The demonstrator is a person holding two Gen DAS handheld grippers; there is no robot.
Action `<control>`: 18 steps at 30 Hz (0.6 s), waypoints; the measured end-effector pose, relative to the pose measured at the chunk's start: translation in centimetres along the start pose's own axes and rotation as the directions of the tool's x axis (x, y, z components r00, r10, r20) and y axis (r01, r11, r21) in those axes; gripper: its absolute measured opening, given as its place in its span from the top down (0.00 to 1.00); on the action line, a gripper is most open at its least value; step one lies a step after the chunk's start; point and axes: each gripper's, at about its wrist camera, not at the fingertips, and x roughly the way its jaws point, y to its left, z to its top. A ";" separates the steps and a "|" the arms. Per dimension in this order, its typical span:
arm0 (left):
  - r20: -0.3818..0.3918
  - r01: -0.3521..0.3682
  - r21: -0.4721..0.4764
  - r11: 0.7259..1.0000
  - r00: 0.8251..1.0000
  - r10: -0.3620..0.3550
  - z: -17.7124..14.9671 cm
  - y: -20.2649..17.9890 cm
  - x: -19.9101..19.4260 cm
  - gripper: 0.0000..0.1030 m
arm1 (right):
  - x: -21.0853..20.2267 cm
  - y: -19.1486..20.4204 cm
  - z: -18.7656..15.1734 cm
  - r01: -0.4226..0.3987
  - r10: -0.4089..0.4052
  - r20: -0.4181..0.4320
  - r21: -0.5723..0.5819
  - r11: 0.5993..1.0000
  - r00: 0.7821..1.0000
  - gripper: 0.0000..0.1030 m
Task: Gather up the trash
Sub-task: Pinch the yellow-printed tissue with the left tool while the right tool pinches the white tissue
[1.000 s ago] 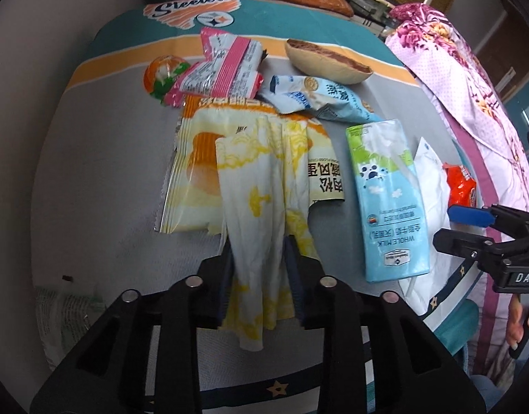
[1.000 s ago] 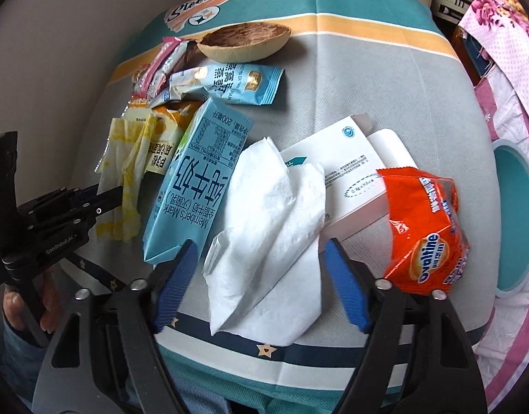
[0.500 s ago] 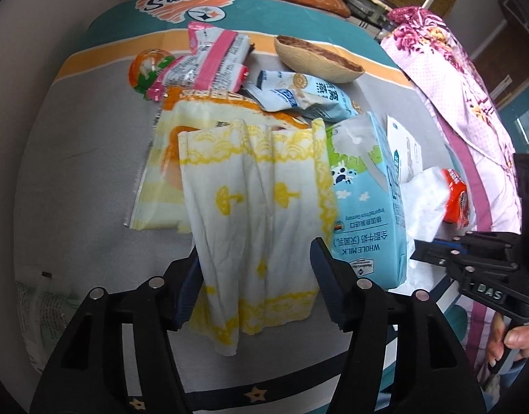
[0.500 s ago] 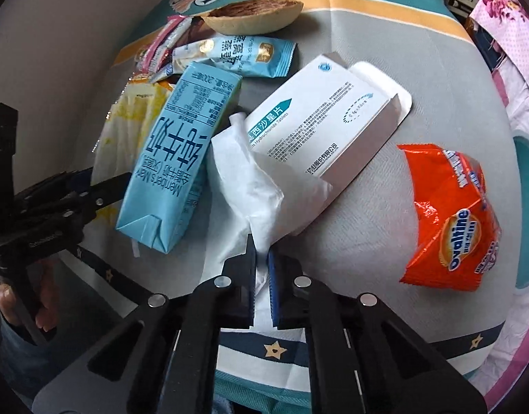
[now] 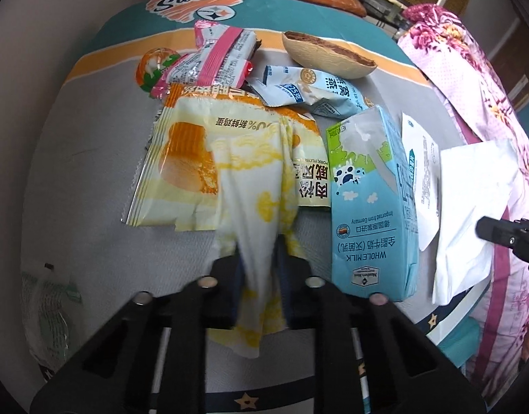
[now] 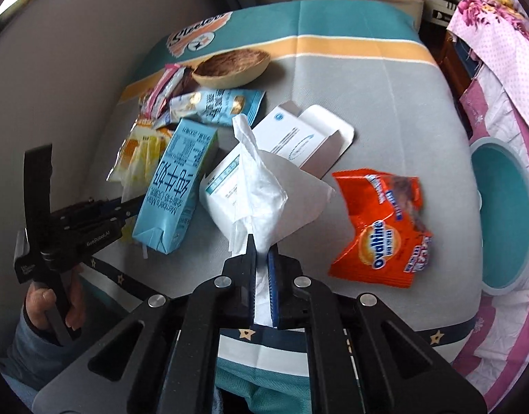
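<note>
- Pinching trash on both sides: the left tool (image 5: 258, 258) has its pads pressed onto the yellow-patterned tissue (image 5: 254, 186), and the right tool (image 6: 262, 258) is pressed together on the white tissue (image 6: 261, 186).
- The yellow-patterned tissue trails from the left tool up over the yellow cake wrapper (image 5: 181, 158), its far end draped on it; gripping the near end probably lets it peel off without dragging the wrapper.
- The white tissue stands up in a peak from the right tool, in front of the white carton box (image 6: 299, 138), which lies open and looks empty.
- The rest of the trash lies on the cloth-covered desk (image 6: 385, 86): a blue milk carton (image 5: 371, 207) between the two tissues, an orange Ovaltine packet (image 6: 381, 231) to the right, a blue sachet (image 5: 316, 89), a pink wrapper (image 5: 216, 58), and a shell-like bowl (image 6: 230, 69) with a dark inside.
- A teal basin (image 6: 502, 214) sits at the desk's right edge; nothing shows in it, and it may be the place for the trash.
- A mesh bag (image 5: 47, 307) at the left edge is too blurred to read.
</note>
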 end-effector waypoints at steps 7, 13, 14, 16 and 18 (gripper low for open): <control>0.065 -0.007 -0.039 0.999 0.998 0.009 0.3 0.8 -3.5 0.88 | -1.8 -1.7 0.7 -0.016 0.015 0.056 0.032 0.999 0.998 0.94; 0.137 -0.004 -0.013 1.000 0.991 0.006 1.4 -0.5 -6.9 0.88 | -3.6 -3.7 1.2 -0.029 0.022 0.110 0.062 0.998 0.994 0.94; 0.141 0.000 -0.013 1.000 0.990 0.001 1.6 -0.6 -7.2 0.88 | -3.7 -4.0 1.3 -0.031 0.024 0.113 0.065 0.997 0.993 0.94; 0.137 0.046 -0.014 0.999 0.990 -0.043 1.9 -1.2 -7.6 0.88 | -4.1 -4.5 1.2 -0.034 0.025 0.124 0.070 0.997 0.992 0.94; 0.148 0.045 0.006 0.999 0.988 -0.046 2.1 -2.2 -8.0 0.88 | -4.7 -5.1 1.2 -0.038 0.027 0.136 0.076 0.996 0.990 0.94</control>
